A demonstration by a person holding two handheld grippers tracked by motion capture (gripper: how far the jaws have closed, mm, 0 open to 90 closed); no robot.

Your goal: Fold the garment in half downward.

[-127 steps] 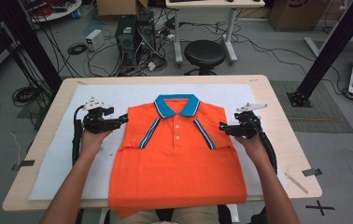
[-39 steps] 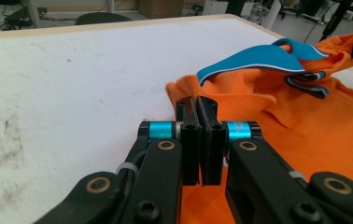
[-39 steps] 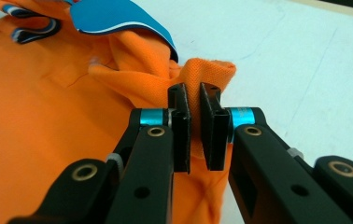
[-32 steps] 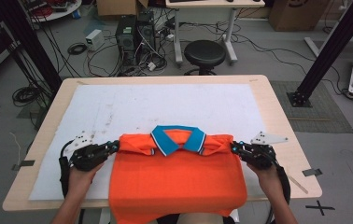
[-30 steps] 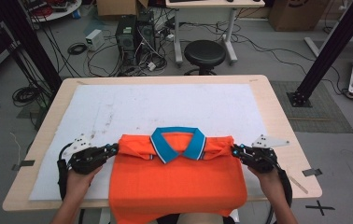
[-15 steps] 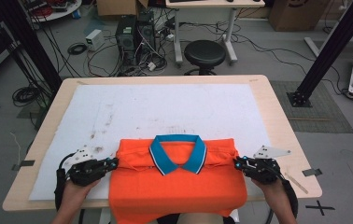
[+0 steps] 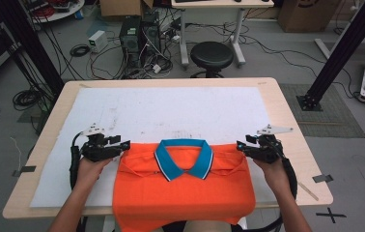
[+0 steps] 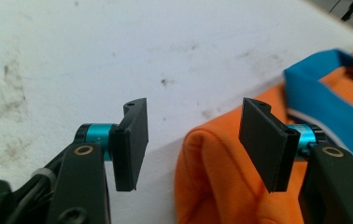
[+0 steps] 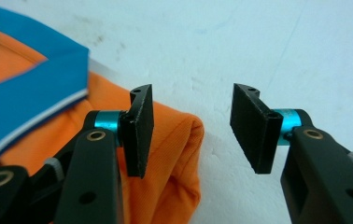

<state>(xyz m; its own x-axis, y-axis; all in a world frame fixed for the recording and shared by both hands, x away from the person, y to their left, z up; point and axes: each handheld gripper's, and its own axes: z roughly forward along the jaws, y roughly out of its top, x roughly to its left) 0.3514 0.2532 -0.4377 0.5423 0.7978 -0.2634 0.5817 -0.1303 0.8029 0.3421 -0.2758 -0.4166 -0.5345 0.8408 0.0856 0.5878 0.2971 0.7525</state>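
Note:
An orange polo shirt [image 7: 185, 193] with a blue collar [image 7: 184, 159] lies face up at the table's near edge, and its lower part hangs over that edge. My left gripper [image 7: 125, 145] is at the shirt's left shoulder corner and my right gripper [image 7: 241, 145] at the right one. Both have just been opening. In the left gripper view the gripper [image 8: 193, 140] stands open, with the rolled orange shoulder edge [image 8: 202, 182] loose between the jaws. In the right gripper view the gripper [image 9: 191, 133] is open too, beside the other shoulder fold [image 9: 179, 154], and no pad presses on it.
A stained white sheet [image 7: 171, 106] covers the wooden table [image 7: 287, 111]; its far half is bare. Beyond the table stand a black stool [image 7: 212, 55], a computer tower [image 7: 137, 36] amid floor cables, and black frame posts [image 7: 337, 53]. The person's forearms enter from the bottom.
The shirt has been dragged toward the person, from the table's middle to its near edge. In the last half second both grippers opened, let go of the shoulders and shifted slightly away from the person.

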